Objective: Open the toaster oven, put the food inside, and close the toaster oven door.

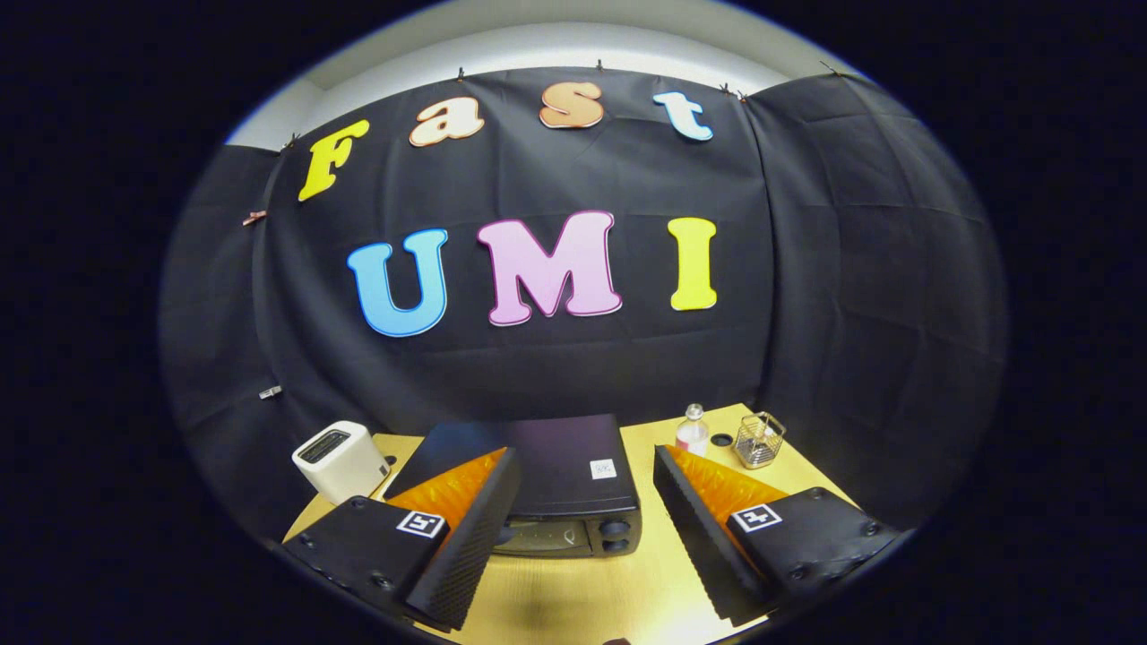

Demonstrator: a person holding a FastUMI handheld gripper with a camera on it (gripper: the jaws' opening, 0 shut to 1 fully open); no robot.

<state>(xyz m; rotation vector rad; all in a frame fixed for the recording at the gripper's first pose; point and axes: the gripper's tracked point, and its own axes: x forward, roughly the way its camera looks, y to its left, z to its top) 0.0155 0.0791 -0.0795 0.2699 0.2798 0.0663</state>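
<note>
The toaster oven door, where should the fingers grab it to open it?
Probably the top edge of the door, coming from the front. The toaster oven sits on the table just ahead of the open fingers, its glass front facing them. The handle itself is too dark to make out.

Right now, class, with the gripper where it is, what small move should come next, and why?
Probably ease the gripper forward and down toward the toaster oven. Its door looks shut, the fingers are spread wide and hold nothing, and the oven sits just ahead between them.
</note>
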